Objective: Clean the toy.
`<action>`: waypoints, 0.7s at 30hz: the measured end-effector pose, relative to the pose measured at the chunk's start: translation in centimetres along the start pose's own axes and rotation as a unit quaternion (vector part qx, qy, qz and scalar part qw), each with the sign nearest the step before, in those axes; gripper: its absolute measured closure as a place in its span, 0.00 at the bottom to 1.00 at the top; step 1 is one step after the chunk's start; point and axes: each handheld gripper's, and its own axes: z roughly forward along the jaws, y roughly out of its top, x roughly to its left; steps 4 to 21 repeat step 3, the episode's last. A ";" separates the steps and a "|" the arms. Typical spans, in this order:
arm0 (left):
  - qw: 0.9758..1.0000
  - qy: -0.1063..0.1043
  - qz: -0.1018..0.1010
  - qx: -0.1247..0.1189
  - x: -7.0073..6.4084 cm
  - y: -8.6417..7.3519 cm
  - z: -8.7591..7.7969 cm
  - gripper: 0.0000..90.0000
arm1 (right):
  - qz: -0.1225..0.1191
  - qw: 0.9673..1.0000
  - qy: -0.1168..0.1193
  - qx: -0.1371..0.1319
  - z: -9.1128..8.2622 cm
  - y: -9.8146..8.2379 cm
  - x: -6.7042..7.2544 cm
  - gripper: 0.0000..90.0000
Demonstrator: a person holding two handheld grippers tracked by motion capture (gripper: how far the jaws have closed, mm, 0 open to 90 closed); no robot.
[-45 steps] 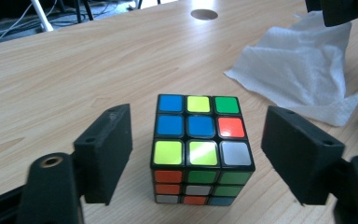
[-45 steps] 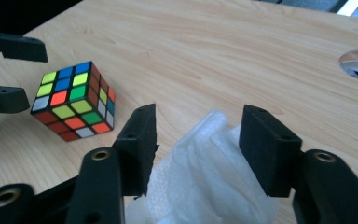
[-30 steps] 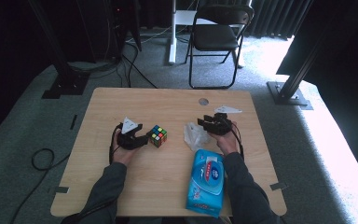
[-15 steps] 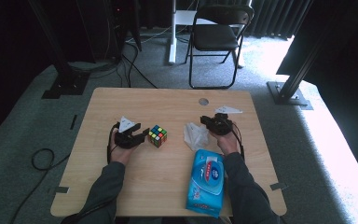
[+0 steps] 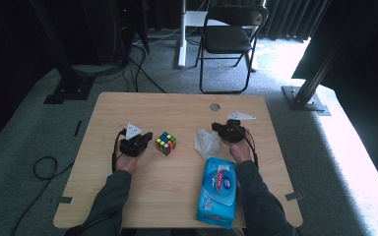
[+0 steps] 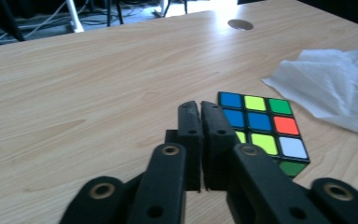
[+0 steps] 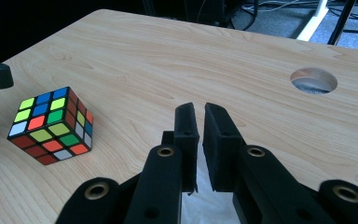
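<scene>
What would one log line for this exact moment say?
left tongs: just closed, empty, beside cube | right tongs: nearly shut, empty, over tissue | wipes pack: untouched, near edge

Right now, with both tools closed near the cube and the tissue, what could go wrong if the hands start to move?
1. The left tool is shut with nothing between its jaws, right beside the cube; a push forward could knock the cube away instead of gripping it.
2. The right tool is almost shut just above the tissue; it may drag or crumple the tissue.
3. The wipes pack lies beside the right forearm and could be shoved.
</scene>
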 end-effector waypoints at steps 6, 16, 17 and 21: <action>1.000 0.003 0.000 0.002 0.1 0.0 -0.1 1.00 | 0.000 1.000 0.000 0.000 0.0 -0.1 0.0 0.93; 1.000 0.003 0.000 0.002 0.1 0.0 -0.1 1.00 | 0.000 1.000 0.000 0.000 0.0 -0.1 0.0 0.93; 1.000 0.003 0.000 0.002 0.1 0.0 -0.1 1.00 | 0.000 1.000 0.000 0.000 0.0 -0.1 0.0 0.93; 1.000 0.003 0.000 0.002 0.1 0.0 -0.1 1.00 | 0.000 1.000 0.000 0.000 0.0 -0.1 0.0 0.93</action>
